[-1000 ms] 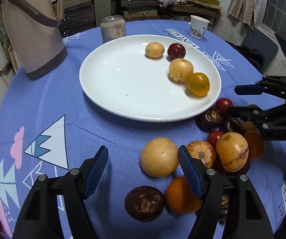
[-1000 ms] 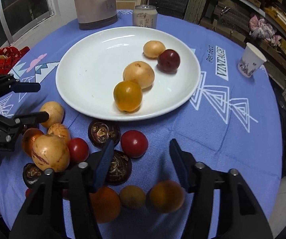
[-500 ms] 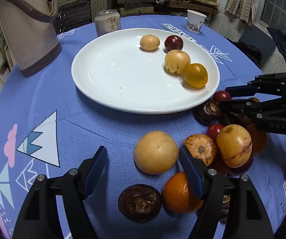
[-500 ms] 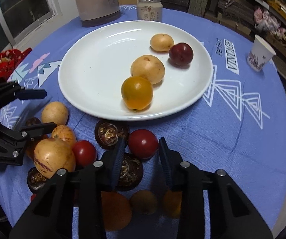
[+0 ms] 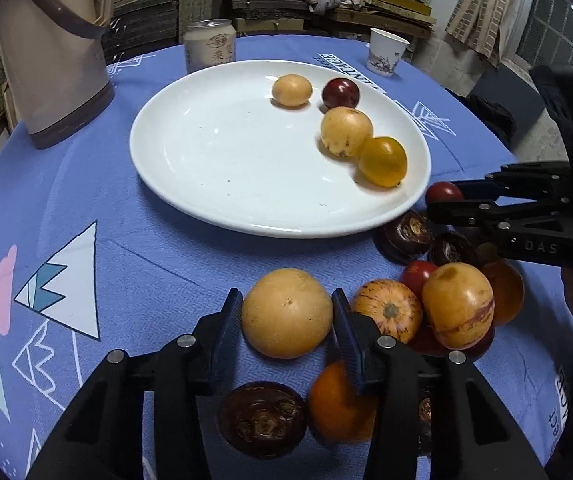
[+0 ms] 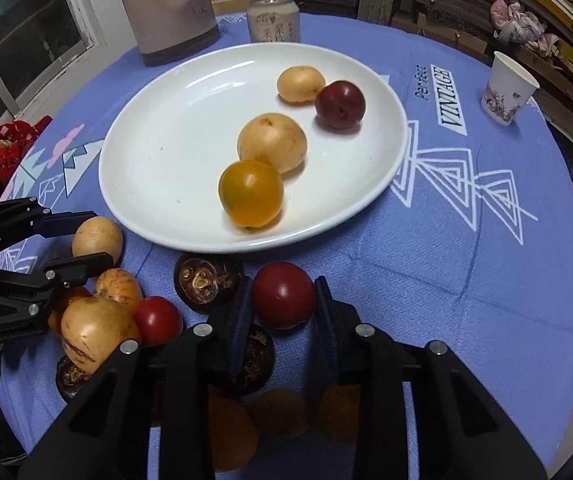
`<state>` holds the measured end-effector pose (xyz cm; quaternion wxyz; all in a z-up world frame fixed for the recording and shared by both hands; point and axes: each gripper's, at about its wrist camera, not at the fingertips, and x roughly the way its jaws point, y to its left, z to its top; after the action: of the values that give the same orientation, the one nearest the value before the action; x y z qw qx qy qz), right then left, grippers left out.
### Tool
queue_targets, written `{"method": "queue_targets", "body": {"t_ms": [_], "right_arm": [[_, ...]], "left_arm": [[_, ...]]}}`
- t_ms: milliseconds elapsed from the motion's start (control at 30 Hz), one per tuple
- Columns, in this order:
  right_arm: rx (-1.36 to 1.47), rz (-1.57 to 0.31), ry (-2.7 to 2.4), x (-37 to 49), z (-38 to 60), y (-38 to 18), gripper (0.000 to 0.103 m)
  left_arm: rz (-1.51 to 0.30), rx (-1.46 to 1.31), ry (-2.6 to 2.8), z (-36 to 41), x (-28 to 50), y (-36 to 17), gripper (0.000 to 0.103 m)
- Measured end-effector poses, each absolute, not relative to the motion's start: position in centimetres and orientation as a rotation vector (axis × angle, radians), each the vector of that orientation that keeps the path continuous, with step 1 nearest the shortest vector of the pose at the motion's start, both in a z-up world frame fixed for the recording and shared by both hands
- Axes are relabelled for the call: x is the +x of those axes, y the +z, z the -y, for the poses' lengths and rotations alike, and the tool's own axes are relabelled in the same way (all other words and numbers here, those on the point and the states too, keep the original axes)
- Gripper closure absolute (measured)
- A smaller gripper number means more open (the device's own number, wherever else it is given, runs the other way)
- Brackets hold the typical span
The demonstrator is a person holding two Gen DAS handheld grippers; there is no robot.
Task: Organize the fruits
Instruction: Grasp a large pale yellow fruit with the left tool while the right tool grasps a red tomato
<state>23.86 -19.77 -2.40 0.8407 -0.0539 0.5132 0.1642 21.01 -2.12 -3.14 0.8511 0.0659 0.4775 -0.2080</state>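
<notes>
Fruit lies in two groups on a round tabletop (image 5: 86, 184) covered in a woven blue cloth printed with white triangles. We hold a black two-finger gripper in each hand. Our left gripper (image 5: 287, 312) has just been closing, and its ribbed blue fingers (image 5: 232, 318) now pinch a smooth, round tan fruit (image 5: 286, 312) that sits on the cloth near the plate's front rim. Our right gripper (image 6: 283, 300) has its fingers (image 6: 242, 312) pressed against the sides of a glossy red fruit (image 6: 283, 294), also on the cloth.

A wide, shallow white plate (image 5: 214, 152), glazed and shiny, holds four fruits in a curved row along its right side: a small tan one (image 5: 291, 90), a dark red plum-like one (image 5: 341, 93), a larger speckled tan one (image 5: 346, 132) and a shiny orange-yellow one (image 5: 383, 161).

Crowding our left fingers are a striped orange fruit (image 5: 387, 310), a dull orange one (image 5: 340, 404) and a dark brown mangosteen (image 5: 262, 418) with a rough, knobbly crown. A yellow fruit with purple streaks (image 5: 457, 306) tops the pile to the right.

Beyond the plate stand a drink can (image 5: 209, 46), a paper cup (image 5: 386, 52) and a tall beige jug (image 5: 52, 64).
</notes>
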Motion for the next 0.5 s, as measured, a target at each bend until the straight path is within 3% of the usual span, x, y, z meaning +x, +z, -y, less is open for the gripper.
{"method": "queue_targets", "body": {"t_ms": [500], "right_arm": [[-0.041,-0.941,0.353,22.6,21.3,1.7,0.073]], "left_arm": [[-0.892,0.057,-0.427,0.9,20.7,-0.4,0.057]]}}
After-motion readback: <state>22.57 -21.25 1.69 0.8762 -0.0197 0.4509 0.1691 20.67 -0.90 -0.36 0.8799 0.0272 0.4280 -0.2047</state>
